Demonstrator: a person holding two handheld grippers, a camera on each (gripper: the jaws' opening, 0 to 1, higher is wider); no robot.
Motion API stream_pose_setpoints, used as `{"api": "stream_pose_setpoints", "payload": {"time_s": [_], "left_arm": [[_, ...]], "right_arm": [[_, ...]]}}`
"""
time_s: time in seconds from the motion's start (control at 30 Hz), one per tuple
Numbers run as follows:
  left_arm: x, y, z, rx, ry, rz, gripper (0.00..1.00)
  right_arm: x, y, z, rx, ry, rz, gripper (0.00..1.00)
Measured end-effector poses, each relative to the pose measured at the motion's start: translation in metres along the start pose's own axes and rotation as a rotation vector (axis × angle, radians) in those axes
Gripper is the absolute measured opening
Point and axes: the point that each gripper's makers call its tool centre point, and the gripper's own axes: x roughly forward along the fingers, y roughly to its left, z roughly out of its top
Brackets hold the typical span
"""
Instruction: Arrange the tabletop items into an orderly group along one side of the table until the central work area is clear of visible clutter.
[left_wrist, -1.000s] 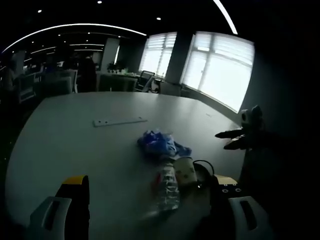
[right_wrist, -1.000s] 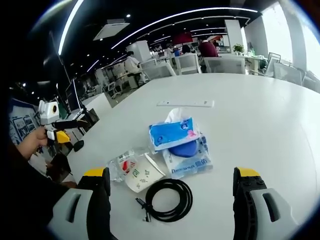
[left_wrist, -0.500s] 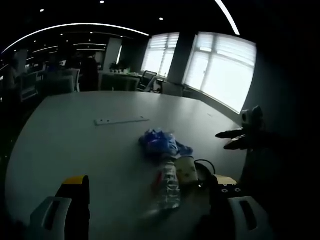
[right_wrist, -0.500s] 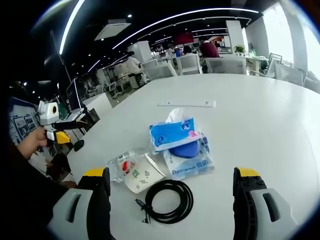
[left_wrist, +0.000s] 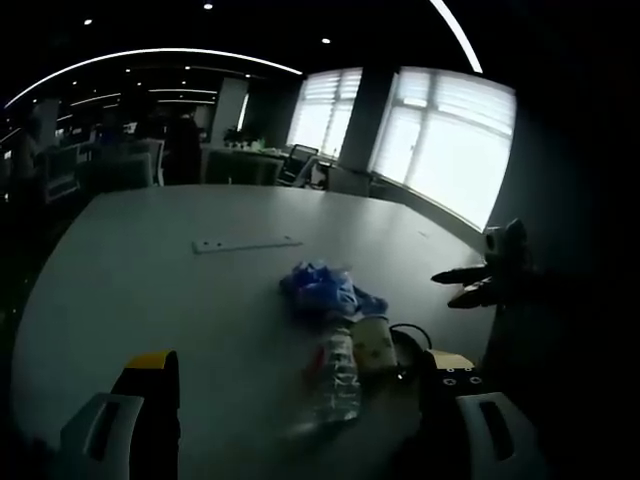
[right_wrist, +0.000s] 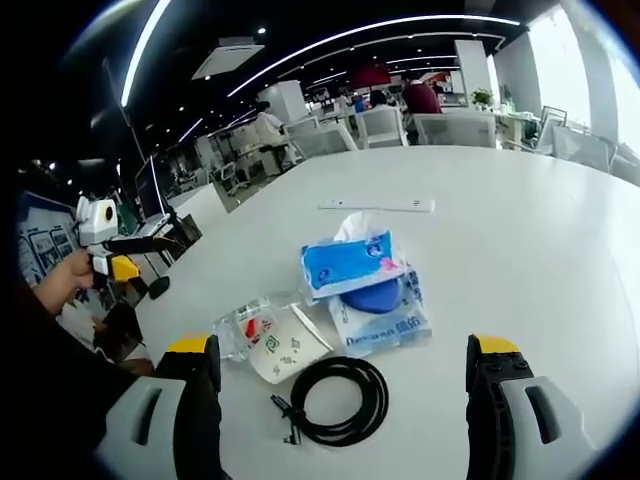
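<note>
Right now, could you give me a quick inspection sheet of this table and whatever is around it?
Surface: white table, mostly bare.
Job's things: blue tissue pack on a plastic bag; crushed bottle and paper cup beside them; white strip further back.
Clutter: all bunched near the middle.
Grippers: left gripper held off the table edge, jaws apart; right gripper likewise.
Cables: black coil, nearest the right gripper.
Surroundings: open office, chairs, windows, people far back.

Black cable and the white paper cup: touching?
Apart. The right gripper view shows a strip of bare table between the cable coil and the cup lying on its side.
</note>
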Motion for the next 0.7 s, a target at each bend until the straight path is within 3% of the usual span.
{"api": "stream_pose_setpoints", "payload": {"time_s": [0.4, 0.7], "left_arm": [[0.006, -0.012, 0.004, 0.003, -0.001, 0.001, 0.98], [0.011, -0.019, 0.011, 0.004, -0.008, 0.005, 0.99]], "right_arm": [[-0.006, -0.001, 0.02, -0.007, -0.035, 0.012, 1.0], [-0.003, -0.006, 0.023, -0.041, -0.018, 0.032, 1.0]]}}
